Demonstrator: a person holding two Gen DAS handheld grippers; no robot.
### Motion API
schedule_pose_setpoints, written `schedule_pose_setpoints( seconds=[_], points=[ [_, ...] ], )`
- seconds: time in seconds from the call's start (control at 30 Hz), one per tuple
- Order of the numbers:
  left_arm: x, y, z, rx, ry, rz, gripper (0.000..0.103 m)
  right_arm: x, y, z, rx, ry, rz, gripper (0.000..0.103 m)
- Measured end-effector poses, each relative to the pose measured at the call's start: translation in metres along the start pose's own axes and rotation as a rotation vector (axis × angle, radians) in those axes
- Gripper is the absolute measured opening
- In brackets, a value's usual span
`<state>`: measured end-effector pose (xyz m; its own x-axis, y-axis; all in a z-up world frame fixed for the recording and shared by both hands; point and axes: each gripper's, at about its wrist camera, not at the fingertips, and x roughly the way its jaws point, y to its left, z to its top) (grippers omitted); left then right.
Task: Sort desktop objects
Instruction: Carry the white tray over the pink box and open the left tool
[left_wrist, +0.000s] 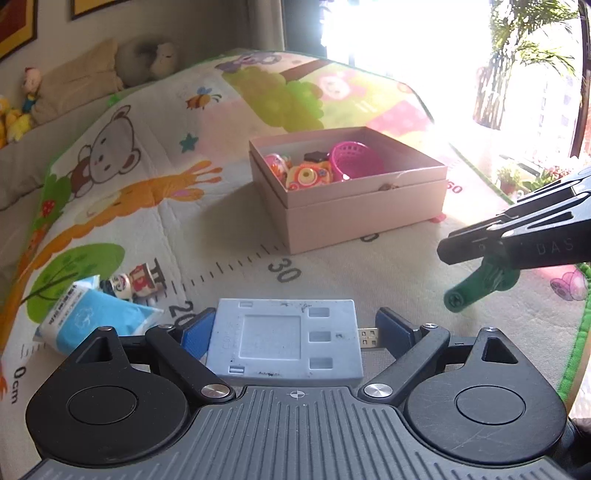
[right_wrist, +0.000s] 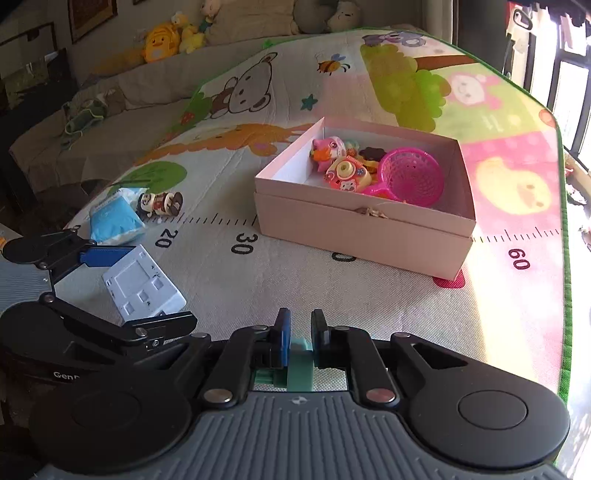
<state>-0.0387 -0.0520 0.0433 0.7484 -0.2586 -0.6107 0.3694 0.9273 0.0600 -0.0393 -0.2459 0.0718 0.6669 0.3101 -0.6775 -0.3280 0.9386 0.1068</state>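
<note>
A pale blue-grey flat device (left_wrist: 284, 339) is seen closest to the left wrist camera, lying on the play mat (left_wrist: 332, 273) between the widely spread jaws of the left gripper (left_wrist: 293, 330). The left blue pad (left_wrist: 195, 332) lies against the device's edge, while the right pad stands clear of it beside a small metal plug (left_wrist: 369, 336); whether a grip is held cannot be told. To the left, a blue-and-white packet (left_wrist: 92, 317) and a small toy figure (left_wrist: 138, 281) are found lying touching each other.

The right gripper (right_wrist: 300, 338) is seen clamped narrowly on a green plastic piece (right_wrist: 300, 363); in the left wrist view that piece (left_wrist: 480, 282) is carried above the mat, with bare mat between it and the box.

Farther back, a pink cardboard box (left_wrist: 354, 210) is placed on the mat's printed ruler. Inside it, a magenta basket (right_wrist: 412, 175), an orange toy camera (right_wrist: 347, 173) and a pink toy (right_wrist: 328, 147) are gathered. Plush toys (right_wrist: 162, 40) are ranged along the far wall.
</note>
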Motion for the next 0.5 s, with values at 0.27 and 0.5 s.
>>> schedule_pose_setpoints(
  seconds=[0.27, 0.5],
  points=[
    [-0.007, 0.003, 0.074, 0.057, -0.195, 0.001, 0.095, -0.062, -0.029, 0.061, 0.031, -0.252, -0.039, 0.000],
    [0.049, -0.003, 0.141, 0.005, -0.262, -0.033, 0.096, -0.061, -0.050, 0.113, 0.041, -0.336, -0.070, 0.000]
  ],
)
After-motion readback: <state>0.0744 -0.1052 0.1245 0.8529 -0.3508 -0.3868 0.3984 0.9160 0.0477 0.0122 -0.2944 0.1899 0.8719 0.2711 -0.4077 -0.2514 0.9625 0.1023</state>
